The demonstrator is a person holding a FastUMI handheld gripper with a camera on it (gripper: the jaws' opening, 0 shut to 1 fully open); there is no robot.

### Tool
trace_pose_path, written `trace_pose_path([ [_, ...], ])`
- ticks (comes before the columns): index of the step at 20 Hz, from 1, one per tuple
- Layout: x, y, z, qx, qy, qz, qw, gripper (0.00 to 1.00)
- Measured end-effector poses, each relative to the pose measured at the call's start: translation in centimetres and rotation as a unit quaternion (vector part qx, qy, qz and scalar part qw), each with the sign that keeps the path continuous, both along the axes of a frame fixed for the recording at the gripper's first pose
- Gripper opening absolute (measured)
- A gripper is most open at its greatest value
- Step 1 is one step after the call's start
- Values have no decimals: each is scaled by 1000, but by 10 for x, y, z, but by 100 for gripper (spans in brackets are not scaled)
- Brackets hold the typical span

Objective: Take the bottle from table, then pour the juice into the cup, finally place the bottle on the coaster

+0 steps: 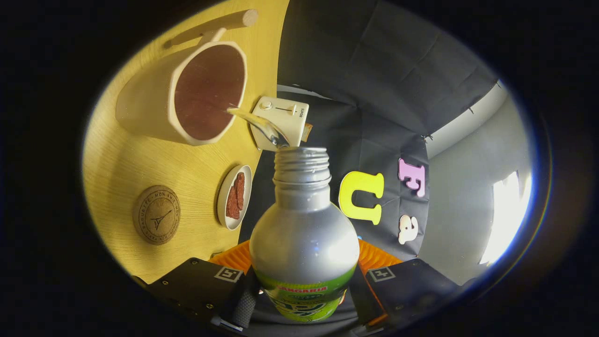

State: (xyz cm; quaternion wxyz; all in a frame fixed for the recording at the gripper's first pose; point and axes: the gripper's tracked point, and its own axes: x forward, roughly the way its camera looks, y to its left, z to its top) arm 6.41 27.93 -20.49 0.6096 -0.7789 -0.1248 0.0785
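Observation:
My gripper (pixel 304 276) is shut on a silver bottle (pixel 304 234) with a green label, both fingers pressing its sides. The bottle is tipped over, its open threaded mouth (pixel 300 152) pointing toward the cup. A thin stream of liquid (pixel 257 125) runs from the mouth into the cream cup (pixel 154 100), which stands on the wooden table and holds dark reddish juice (pixel 208 93). The cup has a wooden handle (pixel 213 28). A round cork coaster (pixel 156 214) lies on the table beside my left finger, apart from the cup.
A small white dish (pixel 223 194) with reddish pieces sits on the table (pixel 126 164) between the coaster and the bottle. A white toaster (pixel 283 122) stands beyond the bottle's mouth, near the table's far edge. The booth's black cloth wall (pixel 374 70) is behind.

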Motion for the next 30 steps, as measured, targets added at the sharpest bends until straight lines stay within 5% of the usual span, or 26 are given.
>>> trace_pose_path([
  [30,-7,10,5,-33,-11,8,999,82],
])
